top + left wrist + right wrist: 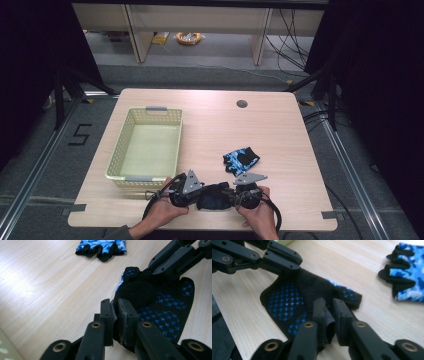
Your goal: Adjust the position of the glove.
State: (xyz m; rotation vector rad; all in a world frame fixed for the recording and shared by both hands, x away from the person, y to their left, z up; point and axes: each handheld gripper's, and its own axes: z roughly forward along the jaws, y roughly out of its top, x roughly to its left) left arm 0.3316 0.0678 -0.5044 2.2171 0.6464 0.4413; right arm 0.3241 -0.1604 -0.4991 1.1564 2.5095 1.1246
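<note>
High view: both tongs sit at the desk's near edge, around its middle. Left tongs (200, 192) and right tongs (231, 194) face each other with a black fingerless glove (212, 196) stretched between them. Second glove, blue camo (241, 159), lies loose on the desk just beyond them toward the centre, not touching. Pale green basket (131, 148) stands on the left half of the desk, near the left tongs but apart. Desk (270, 130) is light wood with a cable hole (242, 104) near the far edge.

Left gripper view: left tongs (115, 315) clenched on the black glove's (162, 312) edge, fabric pinched between the pads. Right tongs' arms come in top right and hold the opposite side. Camo glove (101, 246) at the top.

Right gripper view: right tongs (329, 318) clenched on a fold of the black glove (287, 302), palm side with blue dot print up. Camo glove (407, 270) far right.
</note>
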